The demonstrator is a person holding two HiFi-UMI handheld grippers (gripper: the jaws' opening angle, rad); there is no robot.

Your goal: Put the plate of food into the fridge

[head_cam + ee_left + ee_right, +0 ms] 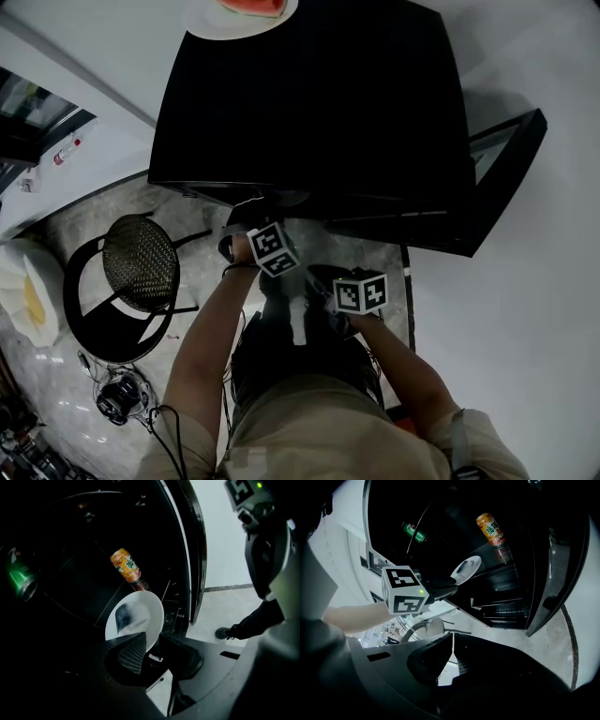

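Plate, white and tilted, is pinched by its near rim between the jaws of the left gripper. The jaws stand only a little apart, closed on the thin edge. A dark patch lies on the plate's face; what it is cannot be made out. The plate hangs inside the open front of the black fridge, just below an orange can that lies on a shelf. Whether the plate touches a shelf cannot be told. A green can lies farther left in the dark interior.

The right gripper has its jaws almost together, with only a thin slit between them and nothing in it. It hangs to the right of the left gripper, nearer the person and outside the fridge, over the pale floor.

The fridge door stands swung open on the right. On the fridge's top, at the far edge, rests a second plate with a red slice on it. A black round chair stands on the floor to the left of the person.
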